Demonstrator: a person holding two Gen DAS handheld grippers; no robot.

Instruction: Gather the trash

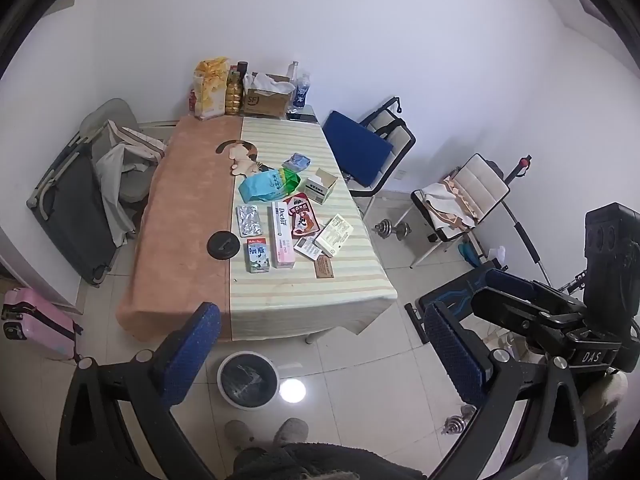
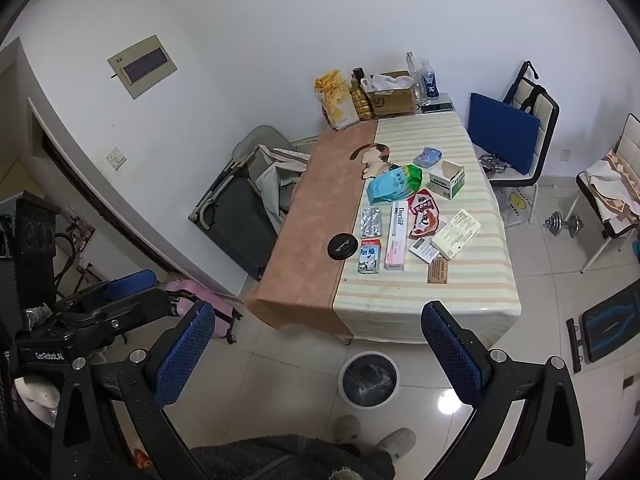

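Several pieces of trash lie on the table (image 1: pixel 304 288): a milk carton (image 1: pixel 257 255), a pink Doctor box (image 1: pixel 283 234), a foil blister pack (image 1: pixel 249 220), a red snack wrapper (image 1: pixel 303 216), a blue-green bag (image 1: pixel 268 186) and an open white box (image 1: pixel 322 185). They also show in the right wrist view, with the milk carton (image 2: pixel 369 256) nearest. A white trash bin (image 1: pixel 248 380) with a dark liner stands on the floor before the table; it also shows in the right wrist view (image 2: pixel 369 378). My left gripper (image 1: pixel 320 356) and right gripper (image 2: pixel 318 354) are both open and empty, high above the floor, short of the table.
A black round lid (image 1: pixel 220 244) sits on the brown cloth. Boxes and bottles (image 1: pixel 264 92) line the table's far end. Chairs (image 1: pixel 380 144) stand on the right, a folded cot (image 1: pixel 76 200) on the left, a pink suitcase (image 1: pixel 36 320) by it. Dumbbells (image 1: pixel 394 230) lie on the floor.
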